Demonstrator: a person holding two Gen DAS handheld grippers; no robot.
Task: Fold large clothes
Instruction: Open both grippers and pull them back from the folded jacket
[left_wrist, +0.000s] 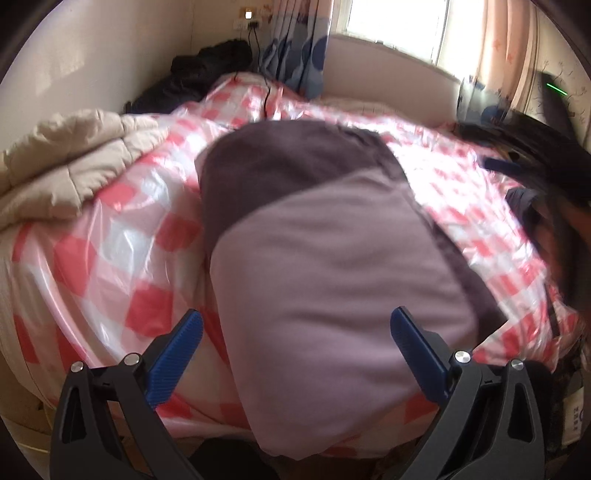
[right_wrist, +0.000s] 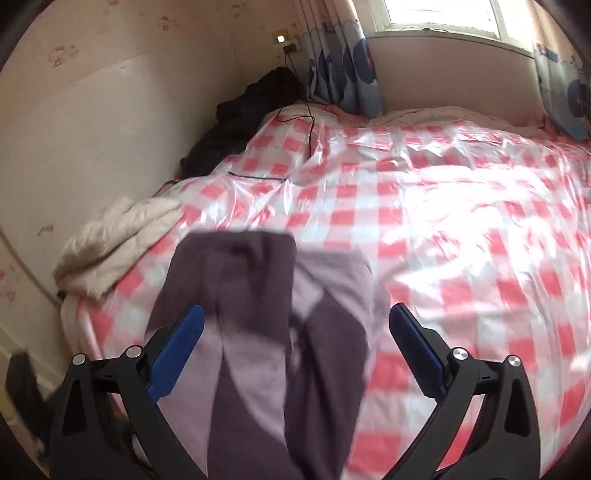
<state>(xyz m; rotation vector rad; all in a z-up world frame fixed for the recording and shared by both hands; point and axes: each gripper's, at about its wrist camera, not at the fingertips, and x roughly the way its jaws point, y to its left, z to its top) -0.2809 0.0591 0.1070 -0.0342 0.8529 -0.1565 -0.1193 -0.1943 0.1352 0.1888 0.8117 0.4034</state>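
Observation:
A folded garment (left_wrist: 325, 266) in lilac with dark purple parts lies on the bed's pink-and-white checked plastic cover (left_wrist: 122, 236). My left gripper (left_wrist: 295, 328) hovers over its near end, open wide; the blue pads stand either side of the cloth without pressing it. In the right wrist view the same garment (right_wrist: 258, 332) shows blurred, its dark purple and lilac panels running away from me. My right gripper (right_wrist: 297, 314) is open above it, with nothing pinched. A blurred blue finger of the right gripper (left_wrist: 498, 166) shows at the right edge of the left wrist view.
A beige quilted coat (left_wrist: 62, 162) (right_wrist: 110, 240) is bunched at the bed's left edge by the wall. Black clothing (right_wrist: 251, 107) is heaped in the far corner, and a black cable (right_wrist: 312, 122) trails onto the checked cover (right_wrist: 461, 221). Curtains and a bright window stand behind.

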